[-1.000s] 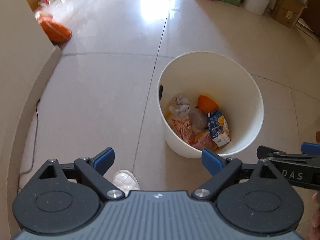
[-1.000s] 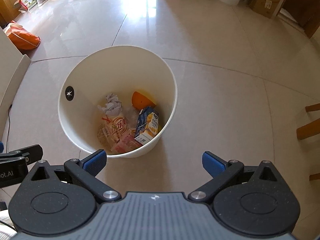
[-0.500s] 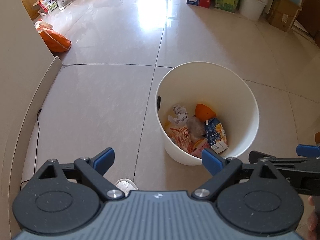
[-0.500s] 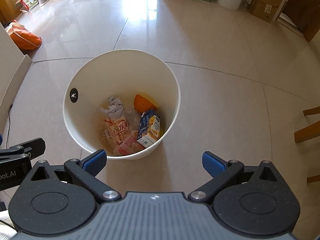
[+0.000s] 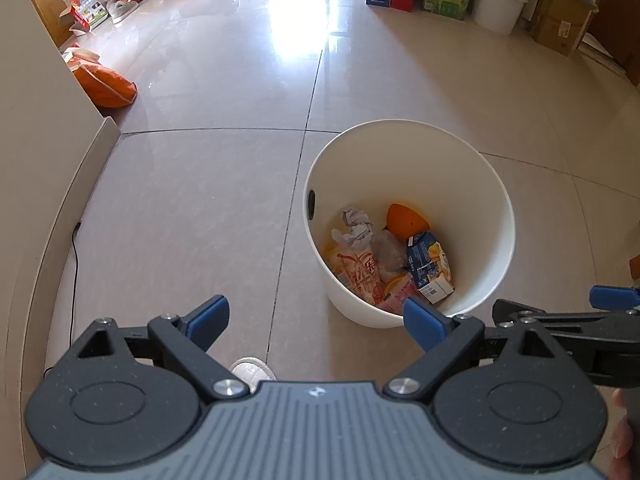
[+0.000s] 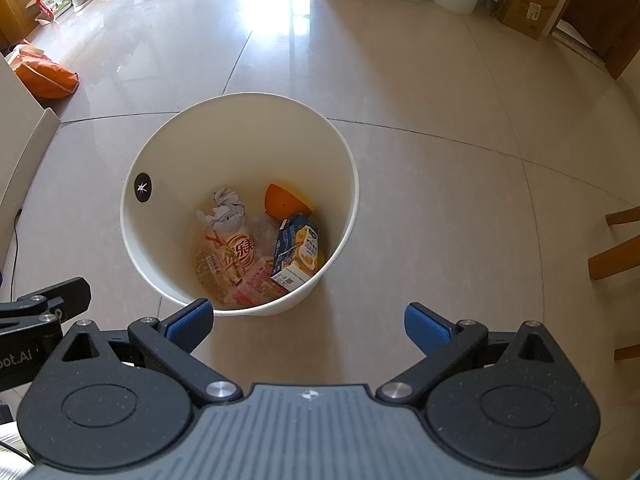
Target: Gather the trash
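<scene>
Both grippers, left and right, are spread and empty, and have drawn back and up from the white bin on the tiled floor. Its juice carton and wrappers lie inside, so collection looks finished.

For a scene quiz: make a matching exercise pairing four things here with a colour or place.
Things:
1. crumpled paper
2. juice carton
3. orange bag
4. trash bin

Descriptions:
A. blue, leaning inside the bin on its right side
B. white, standing on the tiled floor
C. grey-white, inside the bin toward the left
D. on the floor far left, beside the wall

Pairs: 1-C, 2-A, 3-D, 4-B
</scene>
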A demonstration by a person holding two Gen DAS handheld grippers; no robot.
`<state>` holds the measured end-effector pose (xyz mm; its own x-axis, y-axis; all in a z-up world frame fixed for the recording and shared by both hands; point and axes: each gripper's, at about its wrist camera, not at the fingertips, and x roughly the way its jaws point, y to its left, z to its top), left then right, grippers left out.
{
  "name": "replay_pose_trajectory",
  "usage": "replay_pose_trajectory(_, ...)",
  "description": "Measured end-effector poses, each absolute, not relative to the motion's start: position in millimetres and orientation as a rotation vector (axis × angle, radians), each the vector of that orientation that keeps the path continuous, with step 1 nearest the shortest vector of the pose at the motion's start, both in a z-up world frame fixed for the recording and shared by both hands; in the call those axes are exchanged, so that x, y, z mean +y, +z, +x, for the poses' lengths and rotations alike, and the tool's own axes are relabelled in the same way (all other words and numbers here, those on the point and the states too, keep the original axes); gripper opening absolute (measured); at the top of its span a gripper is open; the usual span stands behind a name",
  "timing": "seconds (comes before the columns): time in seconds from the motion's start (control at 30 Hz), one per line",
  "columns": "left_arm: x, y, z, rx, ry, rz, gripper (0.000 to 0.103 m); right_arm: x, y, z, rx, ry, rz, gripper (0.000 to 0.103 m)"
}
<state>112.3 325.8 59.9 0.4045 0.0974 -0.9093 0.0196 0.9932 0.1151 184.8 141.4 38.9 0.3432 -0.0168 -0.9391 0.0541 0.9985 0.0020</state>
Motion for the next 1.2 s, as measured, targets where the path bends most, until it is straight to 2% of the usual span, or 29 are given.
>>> replay_pose_trajectory(1.2,326.6,59.4,112.9,1.155,0.055,0.103,0.094,144.0,35.8,184.7,1.227,-0.04,0.029,0.103)
